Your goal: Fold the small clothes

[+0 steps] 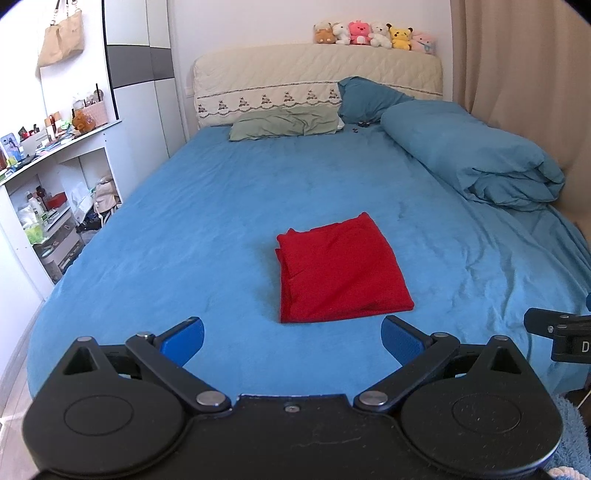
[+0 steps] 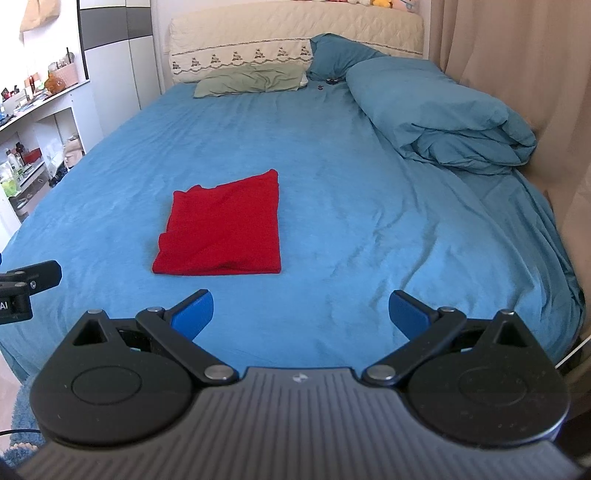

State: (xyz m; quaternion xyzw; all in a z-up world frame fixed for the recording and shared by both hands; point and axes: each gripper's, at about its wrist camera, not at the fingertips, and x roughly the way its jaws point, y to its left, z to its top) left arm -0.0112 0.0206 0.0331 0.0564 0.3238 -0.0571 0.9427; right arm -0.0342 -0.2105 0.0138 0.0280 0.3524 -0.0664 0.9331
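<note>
A red garment [image 1: 341, 267] lies folded into a flat rectangle on the blue bed sheet [image 1: 207, 221]; it also shows in the right wrist view [image 2: 223, 230]. My left gripper [image 1: 292, 338] is open and empty, held back from the garment's near edge. My right gripper [image 2: 301, 312] is open and empty, near the foot of the bed and to the right of the garment. Neither gripper touches the cloth. The other gripper's body shows at each view's edge [image 1: 561, 334] [image 2: 22, 286].
A rolled blue duvet [image 1: 476, 155] lies along the bed's right side by a beige curtain [image 1: 524, 66]. A green pillow [image 1: 284, 125] and a blue pillow [image 1: 365, 98] sit at the headboard [image 1: 295, 74], with plush toys [image 1: 373, 35] on top. Cluttered white shelves [image 1: 55, 192] stand left.
</note>
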